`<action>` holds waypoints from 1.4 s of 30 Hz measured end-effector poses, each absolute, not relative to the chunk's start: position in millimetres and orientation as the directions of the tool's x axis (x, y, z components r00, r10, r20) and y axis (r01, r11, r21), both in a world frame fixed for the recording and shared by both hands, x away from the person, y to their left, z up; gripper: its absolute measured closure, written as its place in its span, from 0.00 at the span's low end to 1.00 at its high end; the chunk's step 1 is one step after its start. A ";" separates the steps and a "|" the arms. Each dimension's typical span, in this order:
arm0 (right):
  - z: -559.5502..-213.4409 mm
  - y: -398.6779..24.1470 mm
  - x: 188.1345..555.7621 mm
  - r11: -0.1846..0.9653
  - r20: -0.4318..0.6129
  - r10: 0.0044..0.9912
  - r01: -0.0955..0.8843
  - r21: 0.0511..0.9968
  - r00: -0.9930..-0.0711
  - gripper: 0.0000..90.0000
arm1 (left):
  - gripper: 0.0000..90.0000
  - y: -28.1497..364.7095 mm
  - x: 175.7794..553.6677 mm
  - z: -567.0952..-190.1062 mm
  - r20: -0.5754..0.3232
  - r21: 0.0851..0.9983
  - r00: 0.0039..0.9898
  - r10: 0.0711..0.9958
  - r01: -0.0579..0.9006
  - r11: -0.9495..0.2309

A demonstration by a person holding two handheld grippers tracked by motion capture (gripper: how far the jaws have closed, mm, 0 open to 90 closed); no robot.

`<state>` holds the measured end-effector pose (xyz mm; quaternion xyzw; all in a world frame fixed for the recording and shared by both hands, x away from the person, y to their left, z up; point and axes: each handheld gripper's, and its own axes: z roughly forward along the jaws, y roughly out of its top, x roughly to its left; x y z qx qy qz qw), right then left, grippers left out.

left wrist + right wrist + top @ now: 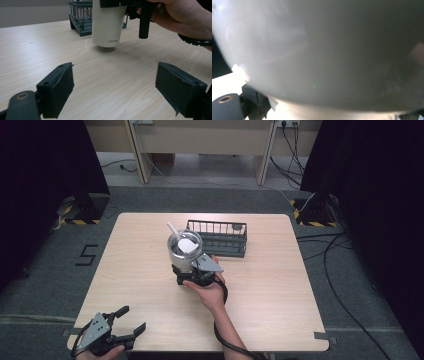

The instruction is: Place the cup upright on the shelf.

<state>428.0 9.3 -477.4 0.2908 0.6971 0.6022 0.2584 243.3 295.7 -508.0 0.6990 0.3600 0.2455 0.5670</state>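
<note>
Closest to the lens, the left gripper [115, 92] rests at the near left corner of the table [280, 310] with its jaws spread wide and nothing between them. Farther in, the right gripper [192, 270] is clamped on a white tumbler [108, 25] with a clear lid and a straw [172, 228], held upright over the middle of the table. From the left gripper view the cup's base hangs just above the wood, with a shadow under it, so it is being carried, not standing. A dark wire basket [220, 227] sits just behind it, near the far edge. The step in hand looks like moving the tumbler, perhaps toward that basket, though I cannot be sure of the goal. Next, the cup should stay level and clear the basket's rim before being lowered
</note>
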 end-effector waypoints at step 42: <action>-422.8 -46.6 444.8 0.033 0.000 0.807 0.046 0.998 -0.590 0.11 | 0.16 294.7 243.1 -507.7 -0.069 0.970 0.619 0.782 0.225 -0.093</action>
